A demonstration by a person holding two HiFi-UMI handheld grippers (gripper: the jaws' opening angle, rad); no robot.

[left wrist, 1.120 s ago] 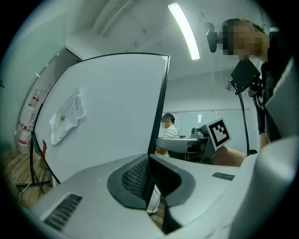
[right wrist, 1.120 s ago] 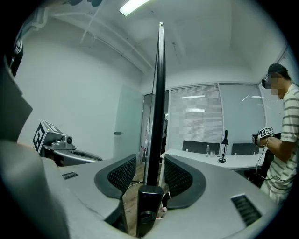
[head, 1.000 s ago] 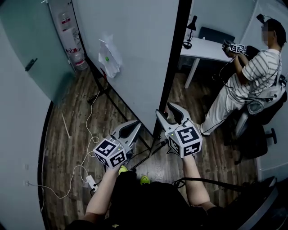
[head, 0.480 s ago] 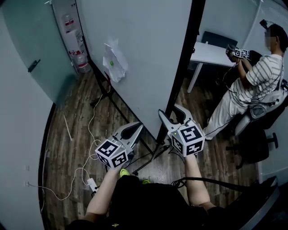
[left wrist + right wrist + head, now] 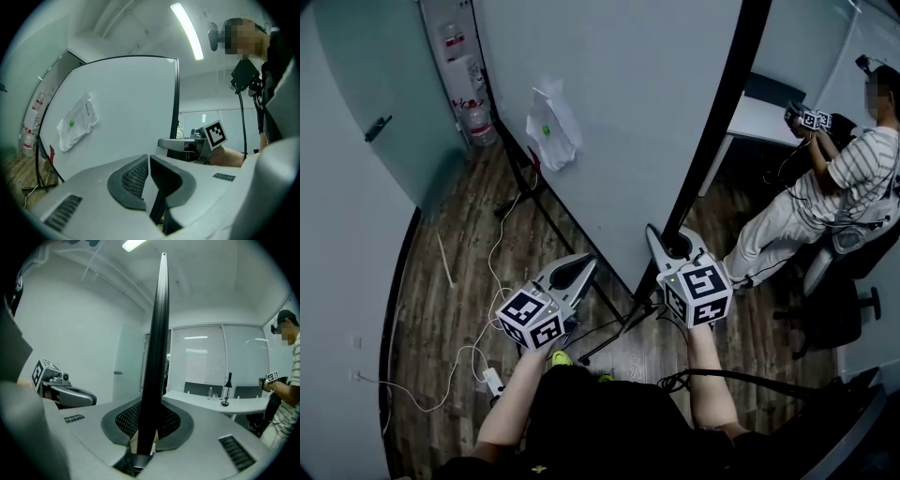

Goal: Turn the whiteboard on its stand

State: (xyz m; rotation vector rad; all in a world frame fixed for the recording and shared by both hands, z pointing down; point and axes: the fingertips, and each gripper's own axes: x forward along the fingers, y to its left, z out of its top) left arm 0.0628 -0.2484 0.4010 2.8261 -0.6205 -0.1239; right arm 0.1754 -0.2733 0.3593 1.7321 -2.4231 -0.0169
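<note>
The whiteboard (image 5: 619, 112) stands upright on its black stand (image 5: 539, 202), a crumpled paper (image 5: 551, 127) stuck to its face. Its black side edge (image 5: 712, 131) runs down to my right gripper (image 5: 670, 246). In the right gripper view that edge (image 5: 157, 333) fills the gap of the right gripper (image 5: 151, 413); the jaws are closing and both pads lie against it. My left gripper (image 5: 577, 267) hangs low in front of the board's face, apart from it. In the left gripper view the left gripper (image 5: 149, 161) is shut, with nothing between its jaws, facing the board (image 5: 126, 108).
A person (image 5: 844, 187) sits on an office chair (image 5: 853, 262) at the right, by a white desk (image 5: 759, 117). Cables (image 5: 478, 309) and a power strip (image 5: 492, 382) lie on the wooden floor at the left. Water bottles (image 5: 478, 122) stand behind the board.
My right gripper has moved forward onto the whiteboard's black edge and its wide-open jaws have come together round it. The left gripper has hardly moved.
</note>
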